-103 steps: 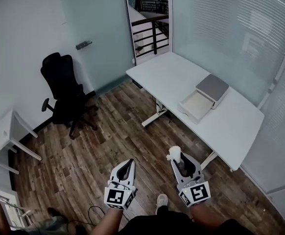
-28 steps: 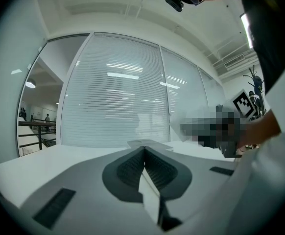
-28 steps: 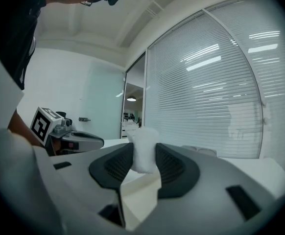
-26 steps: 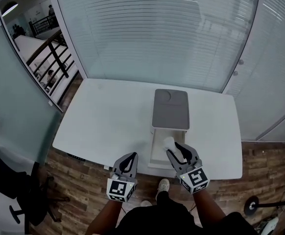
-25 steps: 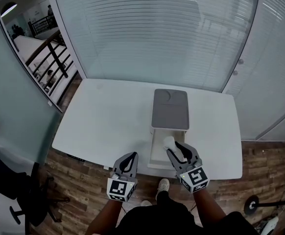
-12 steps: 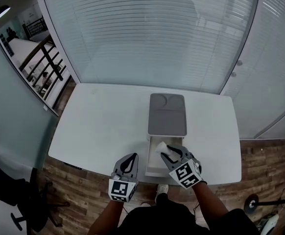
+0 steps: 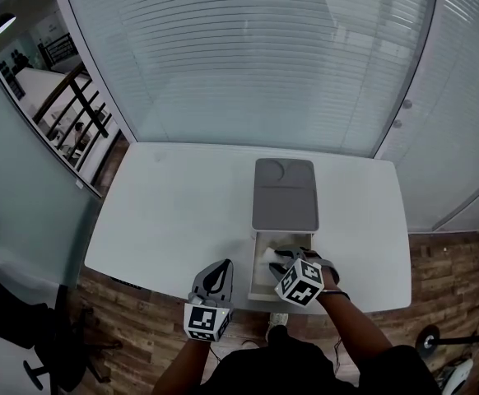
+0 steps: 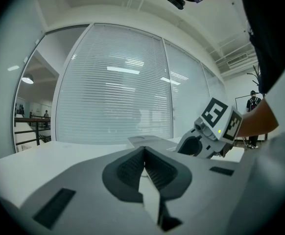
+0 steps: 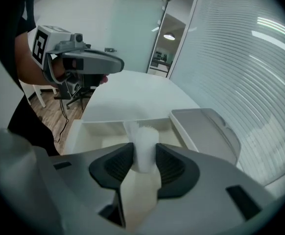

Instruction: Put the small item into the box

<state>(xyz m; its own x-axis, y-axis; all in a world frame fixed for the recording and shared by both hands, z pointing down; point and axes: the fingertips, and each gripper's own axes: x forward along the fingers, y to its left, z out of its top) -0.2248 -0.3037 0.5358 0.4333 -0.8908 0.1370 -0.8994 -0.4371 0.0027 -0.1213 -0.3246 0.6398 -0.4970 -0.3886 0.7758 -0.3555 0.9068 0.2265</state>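
Lowered over the box [image 7: 256, 283], right hand-held gripper [image 7: 276, 257] clamps the small item [image 9: 142, 142], pointing forward; left hand-held gripper [image 7: 219, 268] closed.

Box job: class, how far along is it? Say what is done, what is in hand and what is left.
Done: the box stands open, with the item over it. In hand: the right gripper clamps the item. To do: release it inside.

2 grippers, the left gripper [image 7: 220, 264] and right gripper [image 7: 274, 259]; 1 table [image 7: 174, 204]; 1 box [image 7: 260, 280]; 1 gray lid [image 7: 285, 194]; 1 small white item [image 9: 143, 145]; 1 chair [image 7: 9, 313].
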